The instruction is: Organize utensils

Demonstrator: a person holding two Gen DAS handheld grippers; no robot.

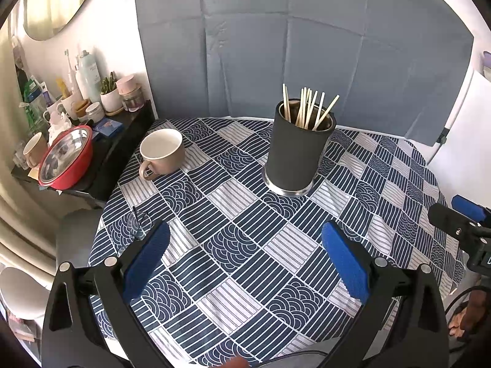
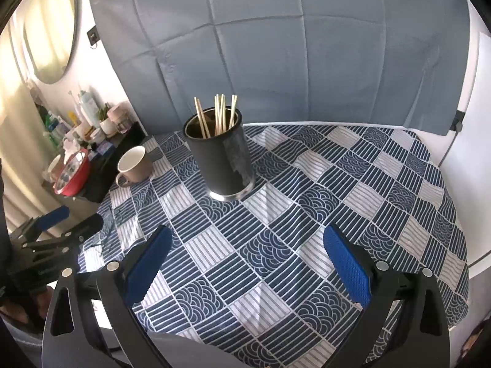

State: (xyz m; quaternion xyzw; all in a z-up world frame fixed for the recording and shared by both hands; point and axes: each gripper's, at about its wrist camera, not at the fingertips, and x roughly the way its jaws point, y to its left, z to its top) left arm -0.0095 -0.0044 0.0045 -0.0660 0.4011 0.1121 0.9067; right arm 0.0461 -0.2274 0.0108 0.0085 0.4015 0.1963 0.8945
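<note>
Right now, through the left wrist view, we are holding the left gripper (image 1: pixel 245 263) low over the near part of the bench (image 1: pixel 399 184), its jaws spread wide and pinching nothing; only patterned cloth is showing between the blue pads (image 1: pixel 147 263). We are judging that it is hanging back so both tools can face the dark holder (image 1: pixel 294 150), which is standing upright beyond the jaws and slightly to their right. The chopsticks (image 1: pixel 307 107) are sitting inside that holder, pale thin sticks fanning out above its metal rim, a couple leaning away from the bunch. A beige mug (image 1: pixel 162 153) is resting to the left of the holder, well apart from it, handle turned toward us. On the holder's right, at the picture's edge, the right gripper (image 1: pixel 460 214) is poking in.

Through the right wrist view, we are keeping the right gripper (image 2: pixel 245 263) likewise near the bench's front edge, jaws spread and empty. The holder (image 2: pixel 221 159) is standing ahead and to the left of them, its dark wall showing a scuffed, paler patch. The chopsticks (image 2: pixel 218 116) are rising from it in a loose cluster. The mug (image 2: pixel 135 165) is lying further left of the holder, and the left gripper (image 2: pixel 61 224) is hovering nearer us than the mug. No utensils are lying loose on the cloth, so the sorting seems done or not begun.
</note>
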